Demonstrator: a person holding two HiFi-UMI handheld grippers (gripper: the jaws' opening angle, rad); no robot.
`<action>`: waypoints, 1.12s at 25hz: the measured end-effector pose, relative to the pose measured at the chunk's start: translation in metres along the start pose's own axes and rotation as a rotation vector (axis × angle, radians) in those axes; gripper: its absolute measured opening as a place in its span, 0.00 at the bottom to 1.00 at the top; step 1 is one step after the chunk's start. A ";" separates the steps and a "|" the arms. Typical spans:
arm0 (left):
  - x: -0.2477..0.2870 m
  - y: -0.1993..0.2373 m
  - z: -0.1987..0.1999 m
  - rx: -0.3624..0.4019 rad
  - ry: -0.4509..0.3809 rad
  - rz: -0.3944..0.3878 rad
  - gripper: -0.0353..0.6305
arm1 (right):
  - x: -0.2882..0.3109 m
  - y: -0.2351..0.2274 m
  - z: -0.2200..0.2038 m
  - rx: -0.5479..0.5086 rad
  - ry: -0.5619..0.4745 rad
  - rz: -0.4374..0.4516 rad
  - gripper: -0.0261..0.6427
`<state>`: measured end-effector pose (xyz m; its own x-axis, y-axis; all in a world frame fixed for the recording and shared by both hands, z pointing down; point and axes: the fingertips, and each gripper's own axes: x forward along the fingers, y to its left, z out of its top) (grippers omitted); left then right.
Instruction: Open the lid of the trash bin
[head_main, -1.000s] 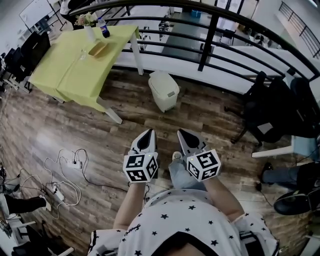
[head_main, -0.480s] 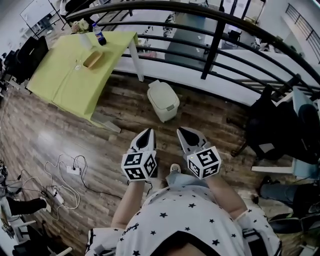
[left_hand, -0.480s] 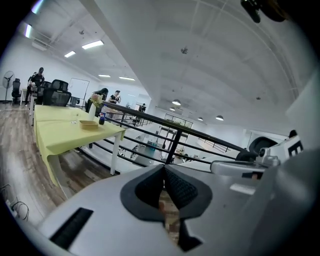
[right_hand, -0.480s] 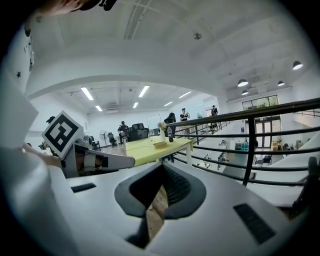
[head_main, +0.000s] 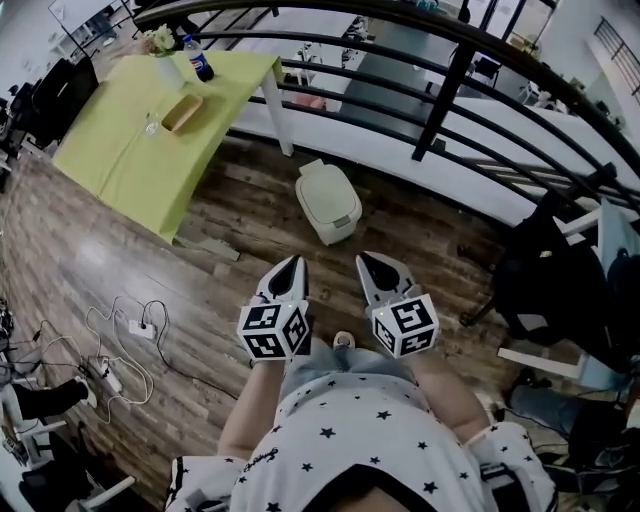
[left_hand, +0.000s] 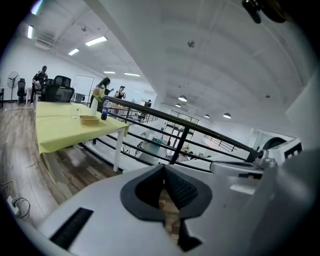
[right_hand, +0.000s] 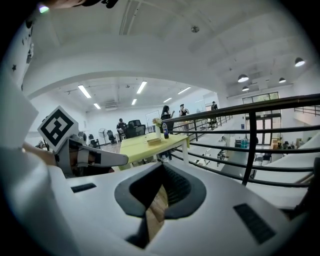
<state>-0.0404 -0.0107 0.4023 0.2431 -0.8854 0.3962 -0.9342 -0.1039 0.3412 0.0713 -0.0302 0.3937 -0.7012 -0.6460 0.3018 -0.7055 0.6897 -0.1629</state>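
Observation:
The white trash bin (head_main: 328, 202) stands on the wooden floor by the railing, its lid down, seen only in the head view. My left gripper (head_main: 292, 264) and right gripper (head_main: 370, 261) are held side by side in front of me, pointing toward the bin and well short of it. Both are shut with nothing between their jaws. In the left gripper view the left gripper (left_hand: 163, 171) shows only a thin slit of floor, and the right gripper (right_hand: 162, 169) looks the same in the right gripper view. The bin is hidden in both gripper views.
A yellow-green table (head_main: 140, 140) with a bottle (head_main: 198, 60) and a small tray (head_main: 182, 112) stands at the left. A black railing (head_main: 445, 95) runs behind the bin. Cables and a power strip (head_main: 130, 328) lie on the floor at the left. A black chair (head_main: 545, 265) stands at the right.
The bin has come a little closer in the head view and the table has slid left as the person moves forward. Both grippers keep the same shut pose.

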 end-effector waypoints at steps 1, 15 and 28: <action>0.004 0.000 -0.001 -0.001 0.007 0.002 0.07 | 0.004 -0.004 -0.002 0.006 0.005 -0.001 0.03; 0.087 0.050 -0.017 -0.012 0.135 -0.016 0.07 | 0.078 -0.055 -0.031 0.071 0.071 -0.085 0.03; 0.191 0.112 -0.046 -0.033 0.227 -0.044 0.07 | 0.189 -0.100 -0.110 0.070 0.208 -0.126 0.03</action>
<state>-0.0865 -0.1707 0.5550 0.3398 -0.7552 0.5606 -0.9132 -0.1223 0.3887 0.0205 -0.1848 0.5702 -0.5759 -0.6394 0.5094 -0.7966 0.5788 -0.1741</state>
